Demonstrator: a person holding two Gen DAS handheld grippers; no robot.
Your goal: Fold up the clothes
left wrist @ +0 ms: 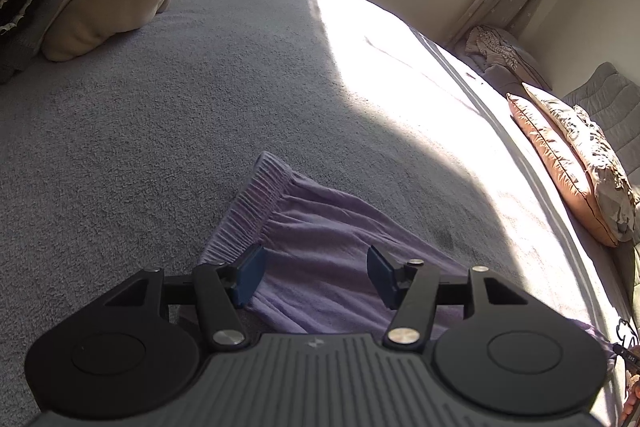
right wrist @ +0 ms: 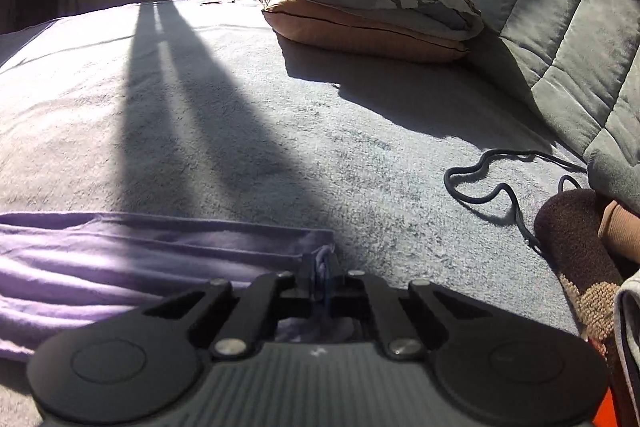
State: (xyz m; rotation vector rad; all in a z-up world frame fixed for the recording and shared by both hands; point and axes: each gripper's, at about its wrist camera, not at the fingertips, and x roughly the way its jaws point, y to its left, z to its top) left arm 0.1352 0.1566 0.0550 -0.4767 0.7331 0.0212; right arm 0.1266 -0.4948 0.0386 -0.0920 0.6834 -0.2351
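Two claws work one lilac cotton garment with a gathered elastic waistband (left wrist: pixel 320 239), lying flat on the grey fleece bed cover (left wrist: pixel 160 147). The right claw (right wrist: pixel 320 281) pinches a hem corner; the thin bite may slip if pulled. The left claw (left wrist: pixel 316 273) hangs wide open, empty, over the waistband end. Glare hides creases; the garment's near edge is hidden

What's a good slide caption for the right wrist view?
Right gripper shut on a corner of the purple garment lying on the grey bed.
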